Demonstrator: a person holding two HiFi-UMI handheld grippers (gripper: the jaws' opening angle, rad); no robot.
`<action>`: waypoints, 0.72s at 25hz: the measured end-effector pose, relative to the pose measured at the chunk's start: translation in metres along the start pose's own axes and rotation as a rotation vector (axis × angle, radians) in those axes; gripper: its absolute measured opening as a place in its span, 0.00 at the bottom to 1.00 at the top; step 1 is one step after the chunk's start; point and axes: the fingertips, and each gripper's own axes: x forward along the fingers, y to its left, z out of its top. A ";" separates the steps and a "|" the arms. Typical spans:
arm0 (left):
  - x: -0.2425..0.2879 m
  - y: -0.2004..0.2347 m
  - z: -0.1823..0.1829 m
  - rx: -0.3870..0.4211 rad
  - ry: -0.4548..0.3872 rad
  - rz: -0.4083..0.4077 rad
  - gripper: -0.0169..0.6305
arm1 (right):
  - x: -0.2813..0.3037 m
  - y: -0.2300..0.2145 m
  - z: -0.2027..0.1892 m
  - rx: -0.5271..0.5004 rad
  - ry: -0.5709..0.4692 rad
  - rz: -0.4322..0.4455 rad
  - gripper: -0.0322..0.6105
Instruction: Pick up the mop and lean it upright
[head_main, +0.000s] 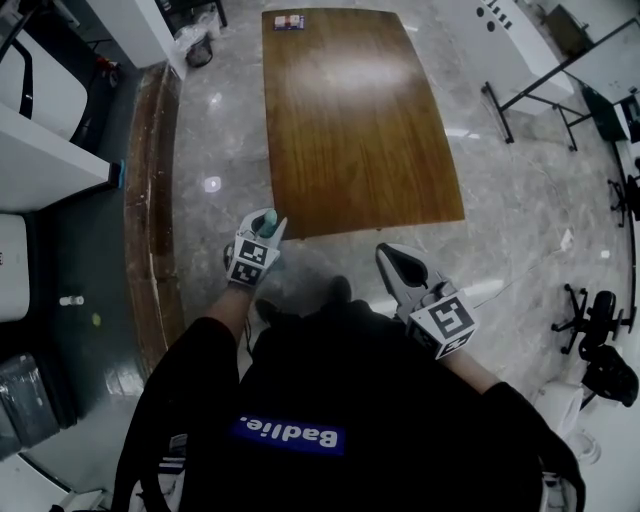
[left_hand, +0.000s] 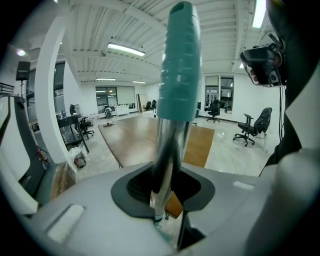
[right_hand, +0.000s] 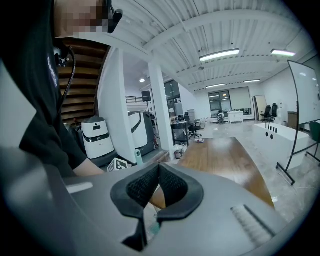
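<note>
The mop handle (left_hand: 179, 65) is clamped in the left gripper (left_hand: 166, 186): its bare metal shaft is pressed between the two dark ribbed pads (left_hand: 136, 186), and its teal ribbed grip is seen rising steeply above the jaws. The jaws are kept only as far apart as the shaft is thick. In the head view the teal tip of the handle (head_main: 268, 218) is seen just past the left gripper's marker cube (head_main: 250, 262), close to the near edge of the long wooden table (head_main: 350, 120), toward its left corner. The mop's head is not shown in any view. The right gripper (right_hand: 159, 172) is held to the right of the left one, near the person's body, and is pointed toward the same near table edge; its pads are brought together at their tips and nothing is held between them. A pale polished floor (head_main: 520, 220) is spread around the table, and office chairs (left_hand: 247, 131) are set far off beyond it.
</note>
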 end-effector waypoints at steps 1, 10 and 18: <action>-0.001 0.001 0.000 0.002 0.002 0.004 0.18 | 0.001 0.001 0.001 -0.001 0.000 0.002 0.06; -0.023 0.021 -0.010 -0.011 0.025 0.057 0.18 | 0.013 0.013 0.011 -0.013 -0.003 0.032 0.06; -0.069 0.052 -0.028 -0.047 0.029 0.159 0.17 | 0.030 0.024 0.020 -0.045 -0.027 0.093 0.06</action>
